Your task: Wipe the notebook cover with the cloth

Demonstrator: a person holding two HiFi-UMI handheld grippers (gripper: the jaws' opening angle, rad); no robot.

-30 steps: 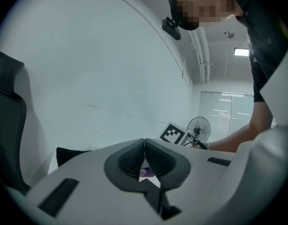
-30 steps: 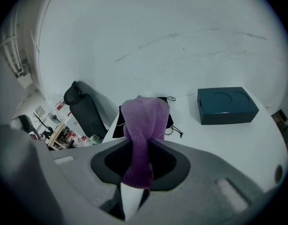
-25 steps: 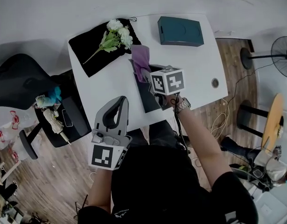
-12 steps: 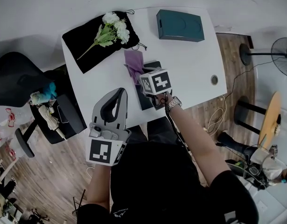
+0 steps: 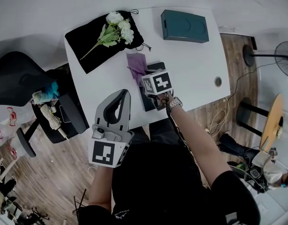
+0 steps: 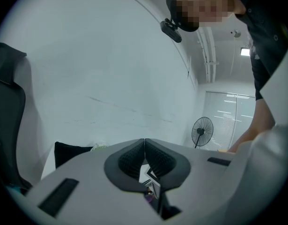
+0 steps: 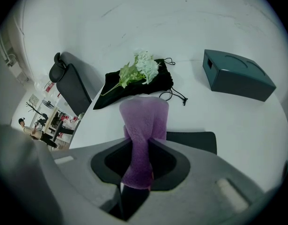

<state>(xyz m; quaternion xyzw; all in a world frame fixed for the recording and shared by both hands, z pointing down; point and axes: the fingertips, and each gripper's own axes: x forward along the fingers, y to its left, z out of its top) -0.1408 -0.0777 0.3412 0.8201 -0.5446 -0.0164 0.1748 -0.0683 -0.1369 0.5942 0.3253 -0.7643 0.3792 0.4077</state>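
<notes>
Right gripper (image 7: 140, 142) is clamping the cloth (image 7: 144, 116) over the notebook (image 7: 193, 141); left gripper (image 6: 144, 146) is hovering, jaws together, gripping nothing.

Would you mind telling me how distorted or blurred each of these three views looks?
Head view: even light, sharp, edges of the white table bow slightly. Left gripper view: heavy fisheye, black corners. Right gripper view: same vignette; the purple cloth near the lens looks slightly soft.

You have bare desk (image 5: 195, 64) on both sides of the notebook (image 5: 147, 101). Along the far edge the black pouch (image 5: 83, 49) with flowers (image 5: 114, 28) and the teal box (image 5: 185, 26) stand in your way, a gap between them.
</notes>
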